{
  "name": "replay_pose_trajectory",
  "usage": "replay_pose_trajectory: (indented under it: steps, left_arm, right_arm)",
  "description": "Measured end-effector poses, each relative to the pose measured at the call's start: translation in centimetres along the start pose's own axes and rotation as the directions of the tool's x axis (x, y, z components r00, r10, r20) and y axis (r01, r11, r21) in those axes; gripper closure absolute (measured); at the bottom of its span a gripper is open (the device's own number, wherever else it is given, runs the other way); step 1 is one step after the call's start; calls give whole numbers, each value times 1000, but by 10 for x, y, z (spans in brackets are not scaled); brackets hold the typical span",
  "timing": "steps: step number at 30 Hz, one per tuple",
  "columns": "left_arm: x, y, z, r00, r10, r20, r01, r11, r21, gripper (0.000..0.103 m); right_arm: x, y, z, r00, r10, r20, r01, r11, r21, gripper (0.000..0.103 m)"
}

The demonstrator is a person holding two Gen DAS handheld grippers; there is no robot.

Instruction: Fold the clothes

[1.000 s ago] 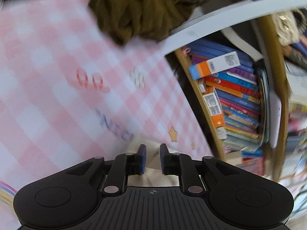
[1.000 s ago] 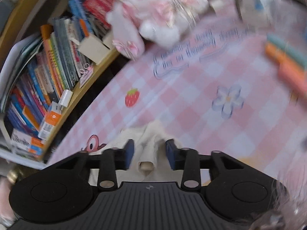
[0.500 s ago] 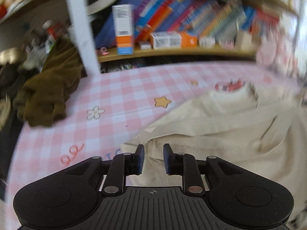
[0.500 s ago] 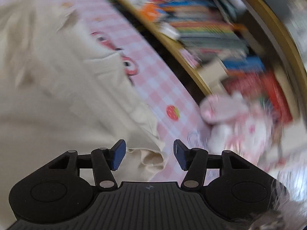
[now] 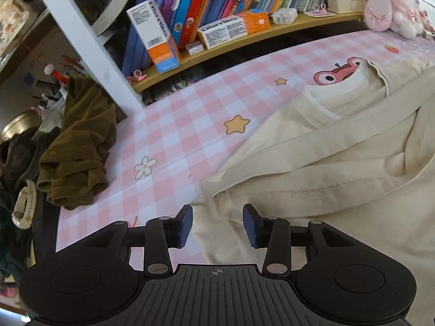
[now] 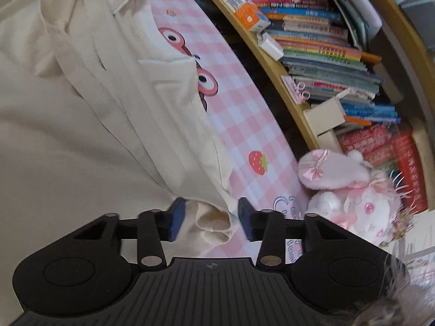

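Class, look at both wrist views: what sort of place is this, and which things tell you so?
Probably a home bedroom or study corner: a shelf packed with books, a pink plush toy, and a pink checked cloth under the cream garment being folded.

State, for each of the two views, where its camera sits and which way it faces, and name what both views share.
Left wrist: on the left gripper, facing the cream garment and bookshelf; open fingers show.
Right wrist: on the right gripper, facing the garment's edge and plush toy; open fingers show.
Shared: garment, pink checked tablecloth, bookshelf, toy.
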State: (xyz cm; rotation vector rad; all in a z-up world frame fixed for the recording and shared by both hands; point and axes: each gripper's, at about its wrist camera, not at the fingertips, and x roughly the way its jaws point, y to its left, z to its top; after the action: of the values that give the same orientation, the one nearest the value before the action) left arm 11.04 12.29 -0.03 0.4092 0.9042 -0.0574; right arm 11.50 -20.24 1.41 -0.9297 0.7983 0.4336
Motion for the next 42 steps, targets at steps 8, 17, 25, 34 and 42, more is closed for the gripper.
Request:
replay_pose_trajectory:
  steps: [8, 17, 25, 34, 42]
  left_arm:
    - [1, 34, 7, 992, -129, 11, 127, 956, -265, 103]
    - [62, 105, 23, 973, -220, -76, 90, 659, -746, 86]
    - [-4, 46, 23, 998, -19, 64, 34, 969, -246, 46]
    - [-23, -24, 36, 966, -218, 138, 206, 973, 100, 46]
    - [-1, -42, 52, 931, -344, 120, 353, 934, -62, 46]
  right_arm:
    - [-6, -44, 1, 994, 93, 51, -102, 972, 214, 100]
    - [65, -100, 3, 990, 133, -53, -77, 805, 589, 88]
    - [19, -81, -17, 999, 43, 5, -40, 871, 489, 69]
    - [1, -5, 38, 973, 179, 147, -189, 980, 59, 66]
    - [29, 0, 64, 964, 243, 106, -247, 969, 24, 65]
